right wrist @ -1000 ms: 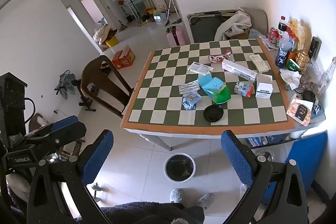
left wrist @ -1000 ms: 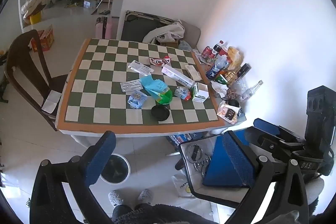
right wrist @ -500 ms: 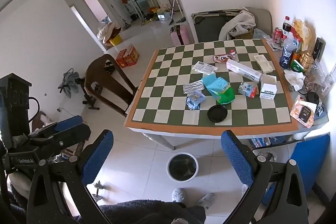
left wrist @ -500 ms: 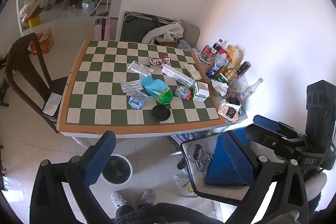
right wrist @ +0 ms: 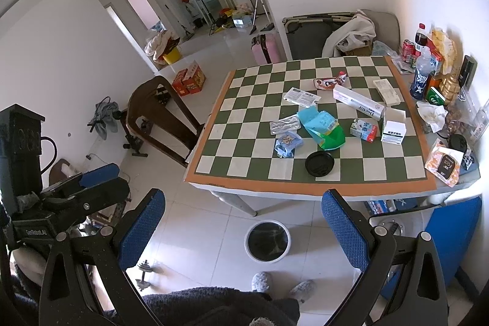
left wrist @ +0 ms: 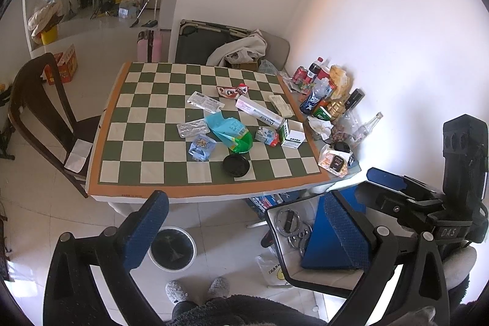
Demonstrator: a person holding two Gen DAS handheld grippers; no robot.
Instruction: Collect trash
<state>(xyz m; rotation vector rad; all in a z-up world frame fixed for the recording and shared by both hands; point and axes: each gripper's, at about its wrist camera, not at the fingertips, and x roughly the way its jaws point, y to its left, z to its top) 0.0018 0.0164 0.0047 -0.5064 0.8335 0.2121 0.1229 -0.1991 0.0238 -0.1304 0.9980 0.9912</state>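
Litter lies on the green-and-white checked table (left wrist: pixel 146 142) (right wrist: pixel 244 142): a teal and green bag (left wrist: pixel 230 130) (right wrist: pixel 324 127), a black lid (left wrist: pixel 235 165) (right wrist: pixel 319 162), a blister pack (left wrist: pixel 192 127) (right wrist: pixel 284 124), a blue wrapper (left wrist: pixel 200 147) (right wrist: pixel 287 144), a long white box (left wrist: pixel 259 113) (right wrist: pixel 359 103) and small cartons (left wrist: pixel 292 135) (right wrist: pixel 394 127). A white bin (left wrist: pixel 172 248) (right wrist: pixel 267 240) stands on the floor before the table. My left gripper (left wrist: pixel 244 225) and right gripper (right wrist: pixel 243 222) are open, empty, held well back above the floor.
Bottles, cans and snack bags (left wrist: pixel 324 93) (right wrist: pixel 434 72) crowd the table's right edge by the wall. A dark wooden chair (left wrist: pixel 39 112) (right wrist: pixel 162 115) stands left of the table. A stool with a blue box (left wrist: pixel 327 237) sits at right. My slippered feet (left wrist: pixel 197 289) are below.
Both grippers have risen and drawn slightly back from the table, so the table looks smaller and farther. Nothing on the table has moved. Both stay open.
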